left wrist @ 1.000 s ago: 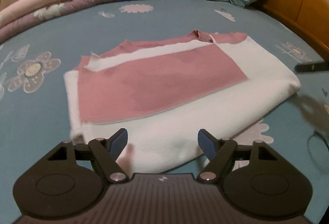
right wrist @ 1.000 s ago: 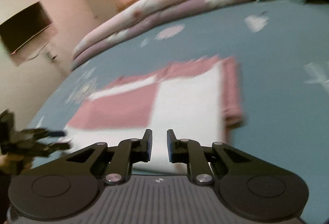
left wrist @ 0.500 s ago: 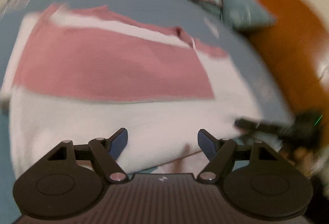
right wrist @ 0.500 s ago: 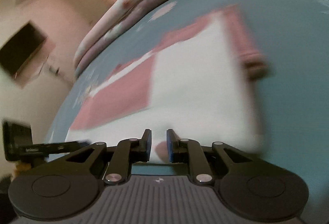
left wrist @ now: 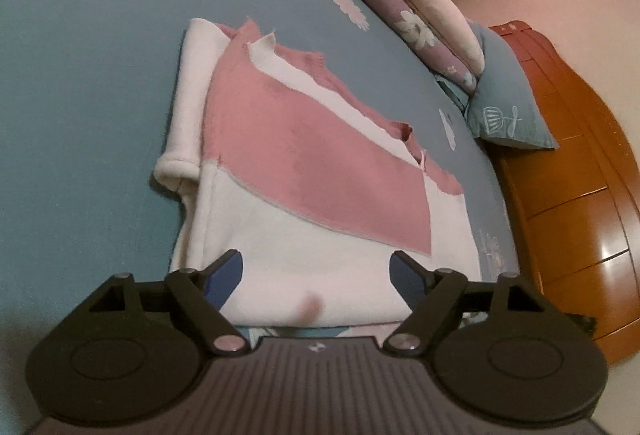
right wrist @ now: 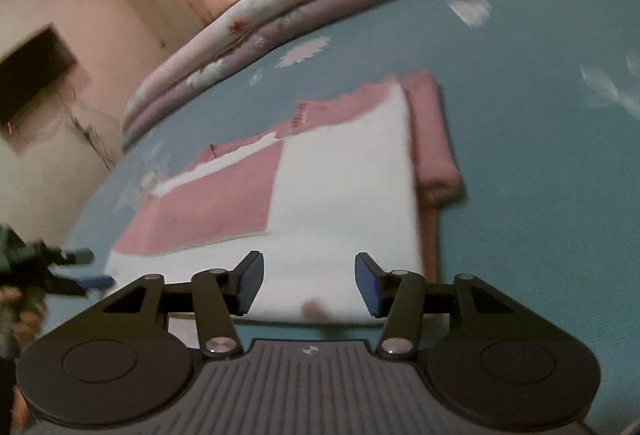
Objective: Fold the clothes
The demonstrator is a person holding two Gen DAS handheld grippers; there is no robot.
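Showing the left wrist view: left gripper (left wrist: 318,277), jaws wide and empty, hangs over the near hem of the folded pink-and-white garment (left wrist: 320,191) on the bed (left wrist: 80,95), probably to grasp it; headboard (left wrist: 580,195) at 3 o'clock. Right wrist view: right gripper (right wrist: 309,283), jaws just opened, nothing between; only here, a pink sleeve (right wrist: 434,143) at 1 o'clock.

Lying flat on the blue bedsheet (left wrist: 92,123) as a folded pink-and-white garment (left wrist: 304,171), showing a white lower part and one pink panel on top, keeping a white sleeve (left wrist: 188,103) folded along one side and a pink sleeve (right wrist: 434,143) along the other.
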